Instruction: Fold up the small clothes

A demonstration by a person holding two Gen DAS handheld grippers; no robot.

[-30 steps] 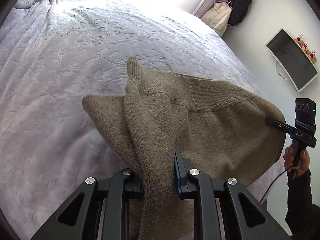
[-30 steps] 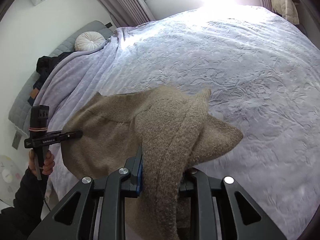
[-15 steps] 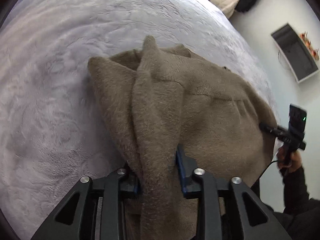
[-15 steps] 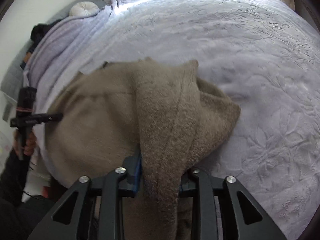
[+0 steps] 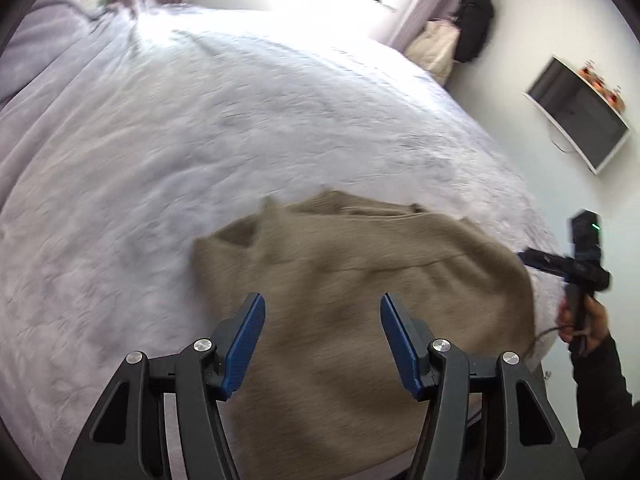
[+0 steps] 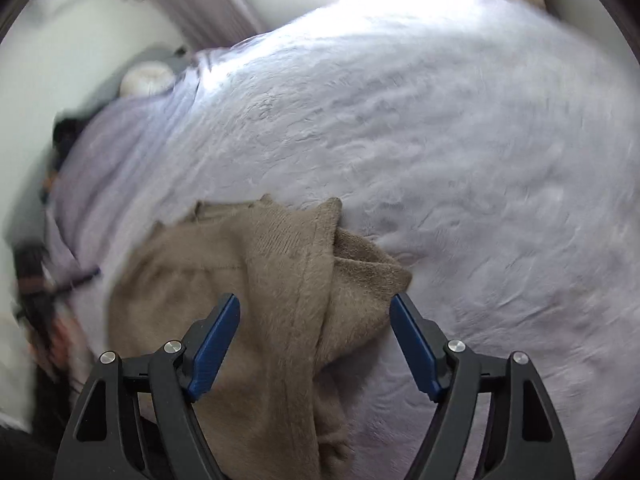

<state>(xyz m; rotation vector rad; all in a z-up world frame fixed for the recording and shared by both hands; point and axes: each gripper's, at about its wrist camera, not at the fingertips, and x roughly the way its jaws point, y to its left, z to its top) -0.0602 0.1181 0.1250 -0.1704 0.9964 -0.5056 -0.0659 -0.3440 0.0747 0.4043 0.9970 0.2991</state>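
Note:
A small brown knit sweater point(image 5: 360, 292) lies folded on the pale lilac bedspread point(image 5: 160, 140) near the bed's front edge. My left gripper point(image 5: 322, 316) is open and empty just above the sweater. In the right wrist view the sweater point(image 6: 280, 280) lies with a sleeve folded over its right side. My right gripper point(image 6: 314, 320) is open and empty above that sleeve. The right gripper also shows in the left wrist view point(image 5: 560, 264), beside the sweater's right edge. The left gripper shows blurred in the right wrist view point(image 6: 60, 280).
The bedspread point(image 6: 440, 140) stretches away to a window. A round white cushion point(image 6: 146, 78) lies at the bed's left. A wall shelf point(image 5: 576, 116) and hanging jackets point(image 5: 472, 28) stand at the right wall. The bed's front edge runs just under the sweater.
Both grippers held the sweater's sleeves shut, lowered them onto the bed, then opened and let go. The sweater now lies flat and folded. Both views are motion-blurred.

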